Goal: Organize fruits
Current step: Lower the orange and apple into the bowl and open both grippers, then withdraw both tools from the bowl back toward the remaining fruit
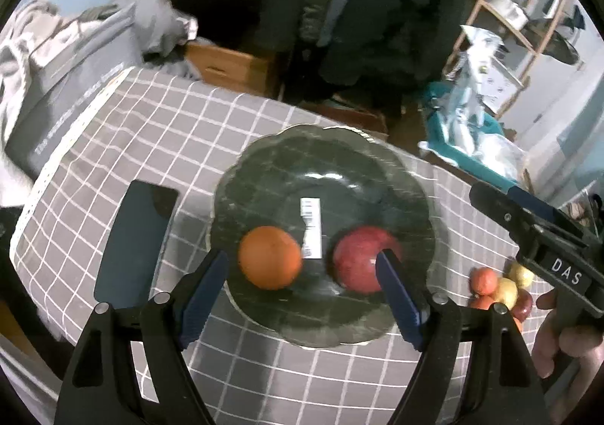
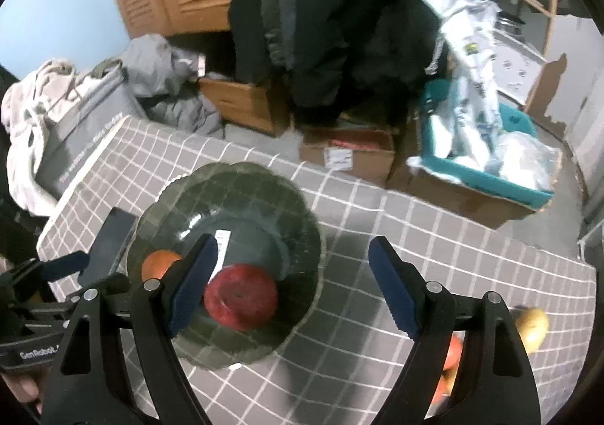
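Nearest the lens in the left wrist view, the left gripper (image 1: pixel 302 274) stands with its blue pads spread and nothing between them, poised above the near rim of the dark glass plate (image 1: pixel 264 168) on the checked tablecloth (image 1: pixel 151 130). Reading from the left, a dark phone (image 1: pixel 132 243) lies just beside the plate; then, on the plate, come the orange (image 1: pixel 270 258), a white label (image 1: pixel 311 228) and the red apple (image 1: pixel 358 258). Off the plate to the right sits a cluster of small fruits (image 1: pixel 502 289), close under the right gripper (image 1: pixel 487 198) and the hand (image 1: pixel 562 334) that carries it. That cluster is what the next pick turns on: it lies well to the right of the left gripper and near the right one, so the right hand looks the likelier to fetch it. The fruits are round, with no long axis to line up on. The right wrist view shows its own jaws released and empty, the apple (image 2: pixel 241 296) beside the left pad, and the loose fruits (image 2: pixel 532 326) mostly hidden behind the right finger, perhaps a yellow one and a red one.
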Available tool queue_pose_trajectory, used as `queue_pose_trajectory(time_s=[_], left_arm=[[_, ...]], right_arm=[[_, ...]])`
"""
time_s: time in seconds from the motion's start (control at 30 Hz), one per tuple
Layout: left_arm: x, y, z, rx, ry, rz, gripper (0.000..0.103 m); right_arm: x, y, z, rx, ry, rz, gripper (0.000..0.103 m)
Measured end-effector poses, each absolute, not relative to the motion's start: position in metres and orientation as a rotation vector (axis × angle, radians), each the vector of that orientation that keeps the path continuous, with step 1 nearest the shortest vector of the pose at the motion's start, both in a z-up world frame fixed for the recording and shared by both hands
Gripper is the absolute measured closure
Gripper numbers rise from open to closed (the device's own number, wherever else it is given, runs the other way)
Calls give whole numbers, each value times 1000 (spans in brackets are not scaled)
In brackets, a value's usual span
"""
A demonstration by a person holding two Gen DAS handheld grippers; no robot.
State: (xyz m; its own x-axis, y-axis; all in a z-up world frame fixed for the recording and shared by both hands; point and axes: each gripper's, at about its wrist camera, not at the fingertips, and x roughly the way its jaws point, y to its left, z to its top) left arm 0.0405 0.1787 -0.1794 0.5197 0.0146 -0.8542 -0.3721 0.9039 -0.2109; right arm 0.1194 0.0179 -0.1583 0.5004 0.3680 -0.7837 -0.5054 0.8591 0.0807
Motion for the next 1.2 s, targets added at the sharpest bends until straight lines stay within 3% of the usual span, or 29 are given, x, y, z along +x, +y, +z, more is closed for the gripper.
queue_pose_trajectory(time_s=[0.63,0.8,1.2], left_arm=[[26,118,-100,-297,834,117,16],[20,107,-82,-284,785,95,15],[9,77,-53,-251,699,27,8]], right_arm=[[68,-87,-74,-122,709,394,20],[50,-109,-53,-125,642,362,15],[18,-153,-35,-123,576,310,12]])
